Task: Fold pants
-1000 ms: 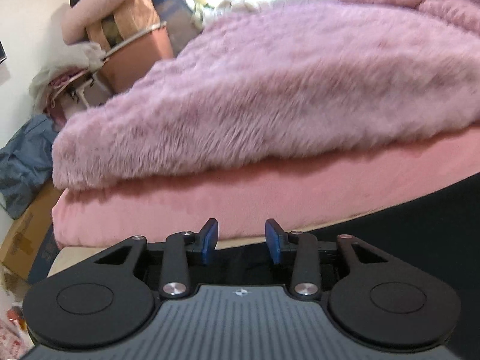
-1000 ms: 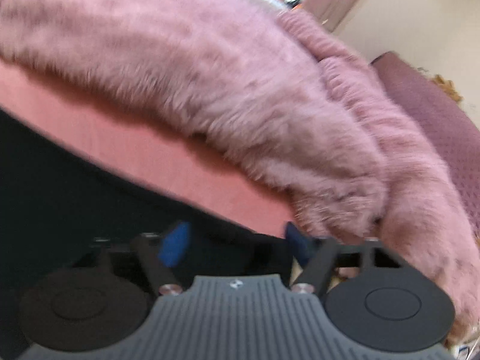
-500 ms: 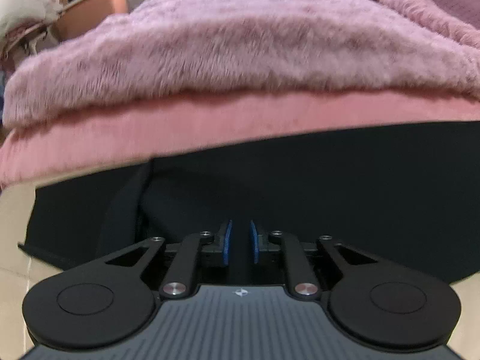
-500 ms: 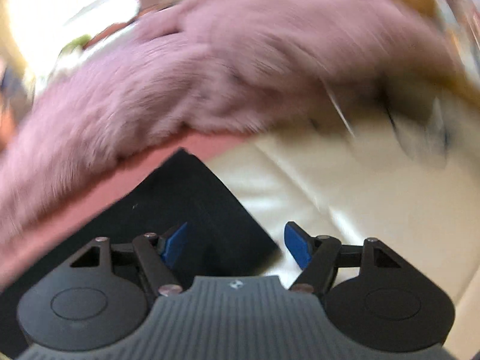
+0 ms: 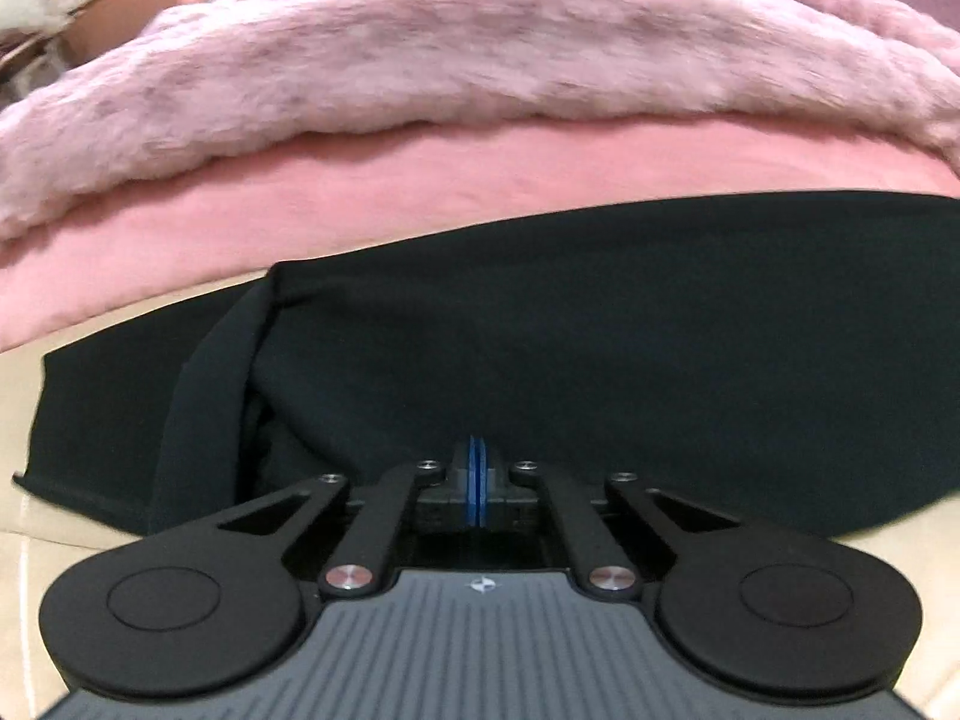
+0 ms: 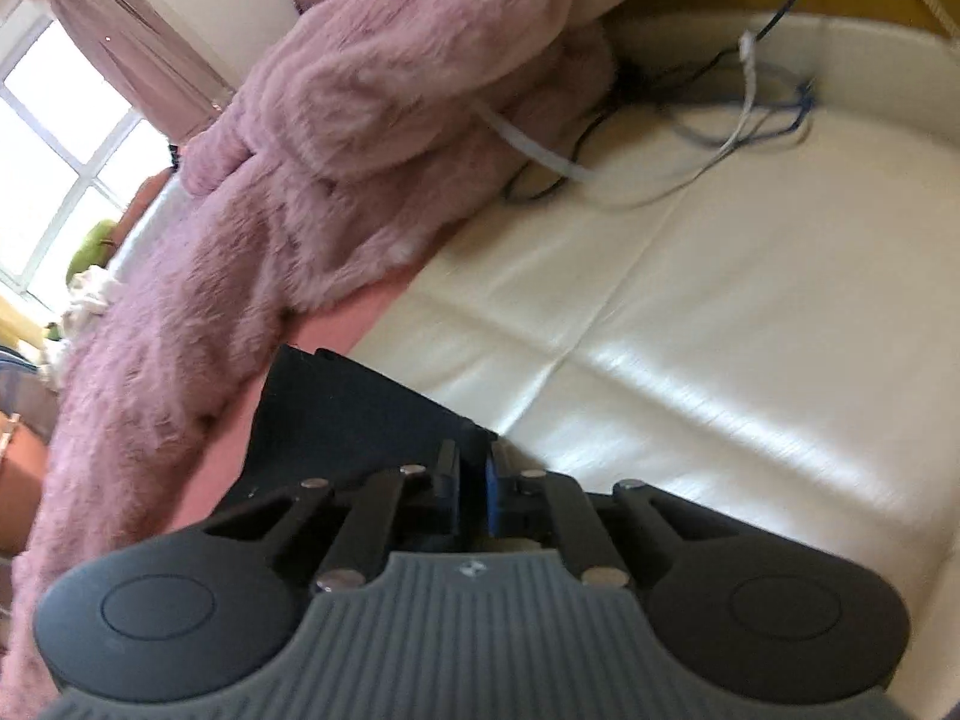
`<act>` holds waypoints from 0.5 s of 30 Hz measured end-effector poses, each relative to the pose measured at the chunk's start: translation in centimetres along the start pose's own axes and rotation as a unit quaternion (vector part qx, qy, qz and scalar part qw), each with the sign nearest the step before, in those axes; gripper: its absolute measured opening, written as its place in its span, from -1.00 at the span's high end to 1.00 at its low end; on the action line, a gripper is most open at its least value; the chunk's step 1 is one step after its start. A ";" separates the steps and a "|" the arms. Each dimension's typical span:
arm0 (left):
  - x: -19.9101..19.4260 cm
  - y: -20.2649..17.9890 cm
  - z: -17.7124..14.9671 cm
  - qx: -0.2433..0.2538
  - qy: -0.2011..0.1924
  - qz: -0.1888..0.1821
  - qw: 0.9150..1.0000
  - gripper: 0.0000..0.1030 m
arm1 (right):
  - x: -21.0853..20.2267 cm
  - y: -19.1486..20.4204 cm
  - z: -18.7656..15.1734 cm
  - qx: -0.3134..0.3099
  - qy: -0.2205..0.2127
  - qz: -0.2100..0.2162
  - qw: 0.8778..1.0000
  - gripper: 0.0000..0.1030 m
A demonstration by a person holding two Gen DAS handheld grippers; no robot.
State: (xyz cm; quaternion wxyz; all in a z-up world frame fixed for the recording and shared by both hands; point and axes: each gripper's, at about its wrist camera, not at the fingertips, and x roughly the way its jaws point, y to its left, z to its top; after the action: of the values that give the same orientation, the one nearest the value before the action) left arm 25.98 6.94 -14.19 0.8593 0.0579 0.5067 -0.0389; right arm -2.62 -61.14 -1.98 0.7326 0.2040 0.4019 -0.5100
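Left tool [image 5: 477, 480]: clenched on pants [image 5: 600, 348] edge, jaws just closed.
Right tool [image 6: 474, 480]: just clamped pants corner.
Risk: thin grip slips; blanket [image 5: 480, 60] ahead snags.

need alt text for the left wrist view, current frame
The left gripper, its blue fingers pressed together, is shut on the near edge of black pants spread across a cream mattress. Beyond the pants lie a pink sheet and a fluffy pink blanket.
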 end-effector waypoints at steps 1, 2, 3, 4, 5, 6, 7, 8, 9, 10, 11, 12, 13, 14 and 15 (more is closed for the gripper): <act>-0.2 -0.8 -0.2 0.012 0.001 -0.008 1.000 1.00 | -0.3 -0.5 0.7 -0.010 -0.001 -0.011 1.000 0.97; -0.4 -1.7 -0.4 0.020 0.001 -0.015 1.000 1.00 | -0.6 -0.9 1.2 -0.020 -0.003 -0.022 1.000 0.97; -0.6 -2.5 -0.7 0.025 -0.001 -0.021 0.999 1.00 | -0.9 -1.2 1.8 -0.029 -0.005 -0.036 0.999 0.97; -0.7 -3.0 -0.9 0.027 -0.005 -0.025 0.999 1.00 | -1.2 -1.5 2.2 -0.039 -0.006 -0.049 0.998 0.97; -0.8 -3.5 -1.0 0.028 -0.009 -0.023 0.999 1.00 | -1.4 -1.9 2.7 -0.050 -0.007 -0.062 0.997 0.96; -0.8 -3.9 -1.2 0.030 -0.014 -0.014 0.999 0.99 | -1.3 -2.1 3.0 -0.056 -0.005 -0.069 0.996 0.95; -0.9 -4.1 -1.3 0.031 -0.020 -0.006 0.999 0.96 | -1.1 -2.2 3.4 -0.062 0.001 -0.072 0.995 0.92; -1.3 -4.3 -1.4 0.032 -0.029 0.001 0.999 0.93 | -1.0 -2.2 3.5 -0.070 0.005 -0.073 0.995 0.88; -1.9 -4.5 -1.6 0.034 -0.044 0.003 0.998 0.81 | -1.0 -1.8 3.6 -0.084 0.007 -0.077 0.993 0.71; -2.7 -4.6 -1.9 0.037 -0.061 0.003 0.997 0.68 | -1.3 -1.2 3.6 -0.104 0.004 -0.086 0.991 0.50; -3.6 -4.5 -2.2 0.037 -0.074 0.002 0.997 0.67 | -1.6 -0.5 3.5 -0.124 -0.001 -0.093 0.988 0.37; -4.3 -4.5 -2.4 0.034 -0.082 0.006 0.996 0.65 | -2.3 0.3 3.2 -0.149 -0.010 -0.093 0.984 0.19; -5.2 -4.2 -2.7 0.028 -0.088 0.014 0.996 0.64 | -2.9 1.1 2.9 -0.171 -0.017 -0.092 0.981 0.16; -5.8 -3.9 -3.0 0.022 -0.092 0.019 0.995 0.62 | -3.4 2.0 2.4 -0.193 -0.022 -0.096 0.976 0.16; -6.6 -3.5 -3.5 0.014 -0.097 0.023 0.995 0.58 | -4.1 2.9 1.8 -0.213 -0.026 -0.094 0.972 0.16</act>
State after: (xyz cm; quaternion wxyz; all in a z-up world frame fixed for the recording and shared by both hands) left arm 19.28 3.98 -10.34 0.9043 0.0778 0.4185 -0.0317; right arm 0.12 -58.89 2.04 0.7183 -0.0094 0.4994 -0.4844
